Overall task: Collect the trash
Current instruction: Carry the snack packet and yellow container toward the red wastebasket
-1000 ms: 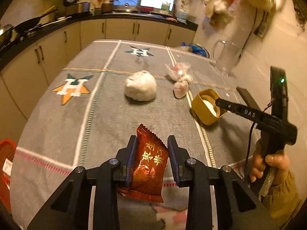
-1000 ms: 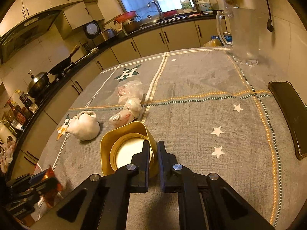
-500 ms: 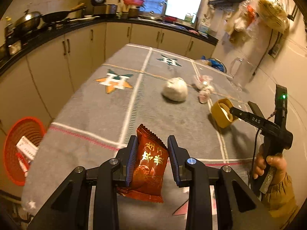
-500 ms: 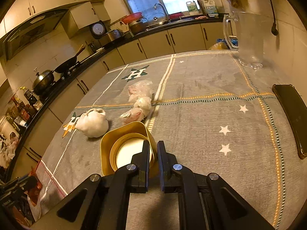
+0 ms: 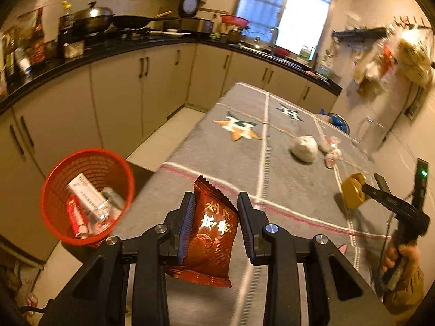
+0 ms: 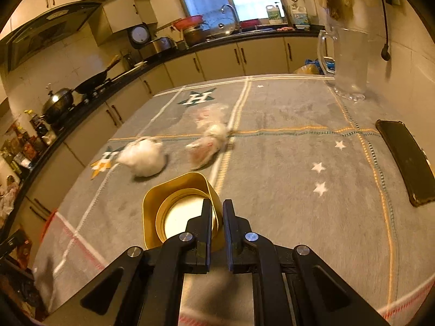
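My left gripper (image 5: 215,203) is shut on a red snack packet (image 5: 210,231) and holds it in the air at the table's near left edge. A red mesh trash basket (image 5: 87,195) with several wrappers inside stands on the floor to the lower left. My right gripper (image 6: 217,209) is shut on the rim of a gold tin (image 6: 179,209), held above the cloth; it also shows in the left wrist view (image 5: 353,191). A white crumpled wad (image 6: 142,156) and clear plastic bags (image 6: 209,138) lie on the table.
The table carries a grey cloth (image 6: 285,163) with star logos. A black phone (image 6: 407,160) lies at the right edge. A glass pitcher (image 6: 348,62) stands at the far right. Kitchen cabinets (image 5: 117,100) line the left side, with floor between them and the table.
My left gripper has swung left and back with the snack packet, bringing the red basket fully into view. My right gripper has lifted slightly with the tin.
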### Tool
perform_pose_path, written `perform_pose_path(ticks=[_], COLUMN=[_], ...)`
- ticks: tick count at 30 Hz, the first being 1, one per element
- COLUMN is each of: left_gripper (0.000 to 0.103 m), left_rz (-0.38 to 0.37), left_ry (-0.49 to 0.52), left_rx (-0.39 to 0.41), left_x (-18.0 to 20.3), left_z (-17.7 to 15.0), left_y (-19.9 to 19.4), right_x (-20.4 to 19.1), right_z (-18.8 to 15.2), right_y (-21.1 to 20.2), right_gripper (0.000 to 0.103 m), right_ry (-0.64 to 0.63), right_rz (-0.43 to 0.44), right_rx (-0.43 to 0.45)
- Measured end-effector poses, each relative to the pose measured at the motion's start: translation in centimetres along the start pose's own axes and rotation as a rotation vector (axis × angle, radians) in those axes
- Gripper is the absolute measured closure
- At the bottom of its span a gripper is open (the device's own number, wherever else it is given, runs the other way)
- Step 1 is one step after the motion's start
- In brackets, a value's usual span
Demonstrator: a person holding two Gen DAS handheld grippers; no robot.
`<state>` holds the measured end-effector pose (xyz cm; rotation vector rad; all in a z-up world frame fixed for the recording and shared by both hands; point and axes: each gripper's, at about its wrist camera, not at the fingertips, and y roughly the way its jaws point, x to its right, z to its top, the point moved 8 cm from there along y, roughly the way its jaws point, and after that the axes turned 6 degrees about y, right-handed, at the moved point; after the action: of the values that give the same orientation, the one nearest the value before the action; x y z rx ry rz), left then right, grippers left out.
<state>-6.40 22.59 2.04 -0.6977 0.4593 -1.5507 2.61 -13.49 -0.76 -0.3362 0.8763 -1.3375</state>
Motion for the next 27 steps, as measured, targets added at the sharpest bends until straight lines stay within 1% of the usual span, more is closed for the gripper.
perform_pose_path(ticks=[2, 9, 12, 15, 16, 18, 22, 23, 25, 26, 27], left_gripper=[0.075, 0.075, 0.075, 0.074, 0.073, 0.064, 0.063, 0.061, 0.050, 0.043, 0.040], left_rz=[0.006, -0.002, 0.010, 0.004, -0.001, -0.012, -0.011, -0.012, -0.019, -0.018, -0.015], left_ry=[-0.019, -0.054, -0.056, -0.085, -0.095, -0.105, -0.109, -0.118, -0.157, -0.173, -0.195], left_rx=[0.000, 0.017, 0.021, 0.004, -0.001, -0.006, -0.024, -0.031, -0.050, -0.052, -0.051], left_x=[-1.1, -3.3, -4.2, -5.3, -5.6, -5.9, -5.9, -6.0, -6.5, -6.8, -7.1], left_z=[-0.3, -1.3, -1.7, -2.3, -2.5, -2.7, -3.0, -3.1, -3.5, -3.5, -3.6], left_y=[-0.3, -1.7, -2.0, -1.8, -1.7, -1.4, -0.4, -0.1, 0.5, 0.7, 0.9], right_x=[-1.5, -7.5, -9.6, -10.7, -10.9, -11.1, -11.1, -11.0, -10.8, -10.8, -10.8], right_z=[-0.8, -2.6, -3.3, -4.1, -4.3, -4.8, -5.4, -5.6, -5.7, -5.7, -5.8], right_y=[-1.0, -3.5, -3.9, -3.6, -3.6, -3.4, -3.1, -3.1, -3.0, -3.0, -3.0], right_gripper=[0.094, 0.094, 0.094, 0.094, 0.094, 0.094, 0.094, 0.094, 0.094, 0.094, 0.094], right_ry=[-0.019, -0.099, -0.141, -0.152, -0.150, -0.146, -0.138, -0.135, -0.126, -0.123, -0.122], right_rz=[0.016, 0.079, 0.084, 0.090, 0.094, 0.097, 0.101, 0.103, 0.110, 0.114, 0.117], right_rx=[-0.003, 0.007, 0.016, 0.005, -0.001, -0.013, -0.027, -0.032, -0.039, -0.041, -0.042])
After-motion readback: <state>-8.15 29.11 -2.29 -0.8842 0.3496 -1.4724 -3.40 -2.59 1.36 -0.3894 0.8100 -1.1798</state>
